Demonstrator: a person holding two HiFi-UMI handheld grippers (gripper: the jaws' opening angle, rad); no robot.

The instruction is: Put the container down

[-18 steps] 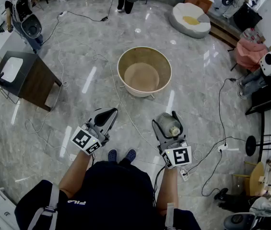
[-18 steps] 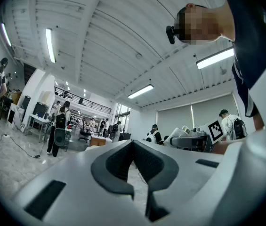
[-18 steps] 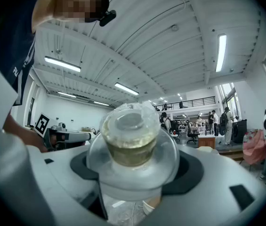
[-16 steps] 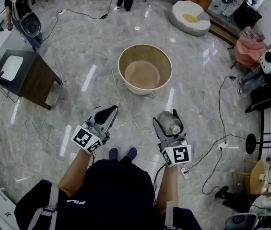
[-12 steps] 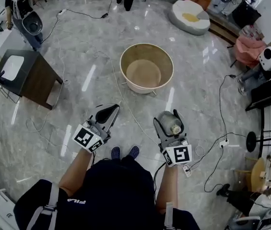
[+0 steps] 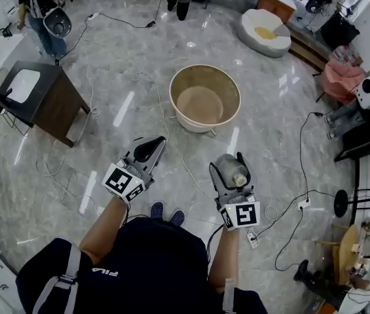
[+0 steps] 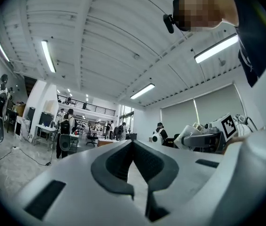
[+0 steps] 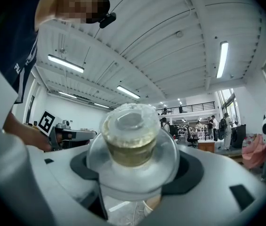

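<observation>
Edging a little nearer the tub (image 6: 204,77) than before, the left tool (image 6: 149,145) is on the tub's near side, its jaws pressed together on nothing. Right tool (image 6: 228,163) is still short of the tub and to its right. Its jaws are spread wide and clamp the container (image 6: 232,170) — clear, capped, yellowish inside — above the floor (image 6: 270,129), well apart from the tub.
</observation>
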